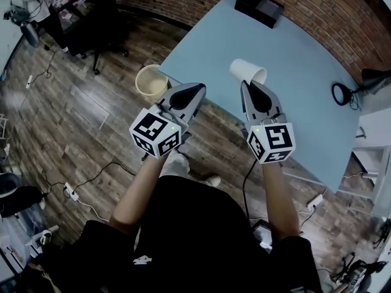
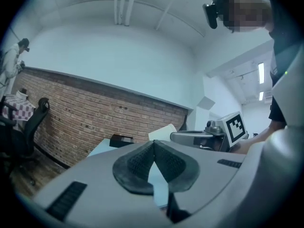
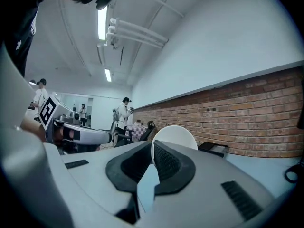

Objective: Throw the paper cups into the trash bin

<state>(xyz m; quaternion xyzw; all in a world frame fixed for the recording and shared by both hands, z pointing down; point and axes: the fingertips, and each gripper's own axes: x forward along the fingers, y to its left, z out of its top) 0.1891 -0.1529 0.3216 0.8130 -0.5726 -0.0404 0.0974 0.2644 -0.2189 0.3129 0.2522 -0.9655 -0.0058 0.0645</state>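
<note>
White paper cup (image 1: 247, 71) sideways in rt tongs (image 1: 246, 85), mouth rightward

The trash bin (image 1: 146, 90) is left pretty open from above, with only the table (image 1: 293, 60) corner parked just beside it. The black box (image 1: 259, 7) and cable loop (image 1: 339, 94) are kept well off.

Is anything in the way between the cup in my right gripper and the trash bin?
In the head view, the left gripper sits between the paper cup and the trash bin; nothing else visible does.
</note>
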